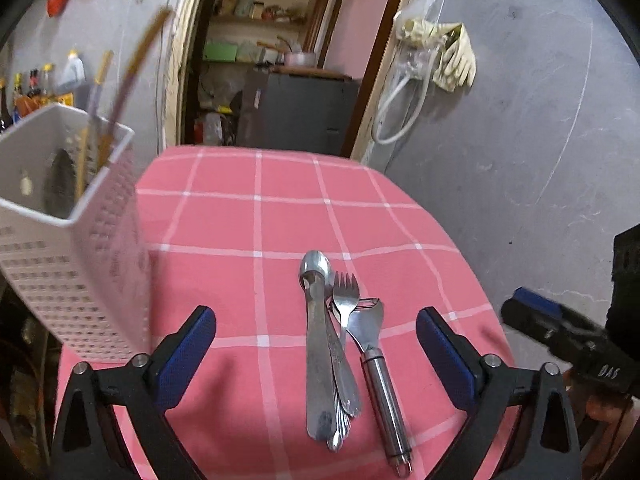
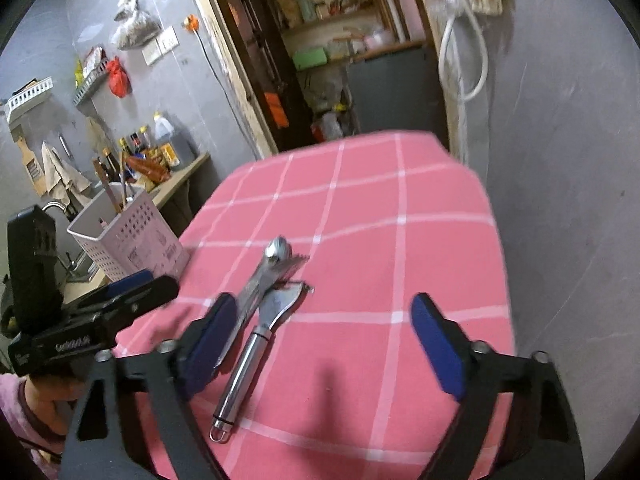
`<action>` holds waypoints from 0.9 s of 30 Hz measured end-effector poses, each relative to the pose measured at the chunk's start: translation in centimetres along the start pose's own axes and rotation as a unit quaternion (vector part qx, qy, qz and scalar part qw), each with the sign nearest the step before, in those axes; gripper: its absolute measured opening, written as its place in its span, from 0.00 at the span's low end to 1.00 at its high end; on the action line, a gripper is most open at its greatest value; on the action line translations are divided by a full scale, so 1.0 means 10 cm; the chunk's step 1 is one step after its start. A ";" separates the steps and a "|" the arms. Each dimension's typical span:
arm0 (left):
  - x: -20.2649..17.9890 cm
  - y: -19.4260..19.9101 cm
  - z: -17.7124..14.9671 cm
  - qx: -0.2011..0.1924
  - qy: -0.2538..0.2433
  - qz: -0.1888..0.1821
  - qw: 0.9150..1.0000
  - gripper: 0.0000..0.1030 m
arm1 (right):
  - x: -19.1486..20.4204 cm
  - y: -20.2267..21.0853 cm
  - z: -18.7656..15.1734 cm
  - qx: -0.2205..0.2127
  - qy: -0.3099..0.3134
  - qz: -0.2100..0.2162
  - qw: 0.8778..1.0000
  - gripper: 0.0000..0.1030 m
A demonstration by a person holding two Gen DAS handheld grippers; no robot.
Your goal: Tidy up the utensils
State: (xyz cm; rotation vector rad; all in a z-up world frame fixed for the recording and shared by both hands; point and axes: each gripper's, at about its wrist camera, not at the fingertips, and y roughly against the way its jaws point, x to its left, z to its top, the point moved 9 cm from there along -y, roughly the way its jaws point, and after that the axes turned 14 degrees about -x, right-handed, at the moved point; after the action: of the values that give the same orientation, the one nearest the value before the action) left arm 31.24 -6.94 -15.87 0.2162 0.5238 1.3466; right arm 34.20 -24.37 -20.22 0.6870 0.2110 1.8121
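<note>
Quick count from my feeds: one white perforated basket (image 1: 80,240) on the left with at least three sticks or handles poking out of it, too blurry to say more. On the pink checked cloth (image 1: 248,220) I count one spoon (image 1: 315,270), one fork (image 1: 346,292) and one peeler (image 1: 378,356), plus at least one more flat steel handle stacked under the spoon, can't sort that pile exactly. Two grippers total, each with two blue pads. One pair of pale gloves (image 1: 456,60) hanging on the wall.

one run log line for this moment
left gripper: open, empty | right gripper: open, empty | steel cutlery pile: on pink checked cloth | white perforated caddy: upright
</note>
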 end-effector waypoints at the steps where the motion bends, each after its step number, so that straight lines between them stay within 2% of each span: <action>1: 0.00 -0.07 -0.03 0.009 0.002 -0.005 1.000 0.85 | 0.00 -0.05 -0.05 0.008 -0.005 0.005 1.000 0.69; 5: 0.03 -0.29 -0.15 0.045 0.008 -0.012 0.999 0.70 | -0.01 -0.26 -0.23 0.041 -0.020 0.016 0.999 0.48; 7: 0.05 -0.40 -0.22 0.066 0.009 -0.014 0.998 0.58 | -0.01 -0.34 -0.29 0.052 -0.026 0.023 0.998 0.42; 9: 0.07 -0.50 -0.29 0.084 0.010 -0.015 0.996 0.51 | 0.02 -0.42 -0.34 0.064 -0.032 0.031 0.997 0.36; 14: 0.08 -0.70 -0.41 0.126 0.020 -0.032 0.991 0.46 | 0.12 -0.61 -0.41 0.087 -0.042 0.053 0.994 0.26; 19: 0.12 -0.81 -0.44 0.146 0.018 -0.035 0.989 0.33 | 0.18 -0.80 -0.42 0.104 -0.056 0.073 0.990 0.22; 27: 0.12 -0.87 -0.41 0.147 0.027 -0.042 0.988 0.33 | 0.37 -1.05 -0.51 0.140 -0.066 0.096 0.983 0.21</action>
State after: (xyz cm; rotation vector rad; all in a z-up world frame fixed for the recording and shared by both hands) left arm 37.00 -8.31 -23.55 0.3958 0.7708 1.1923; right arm 39.19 -16.24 -27.99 1.0543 0.3241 1.9309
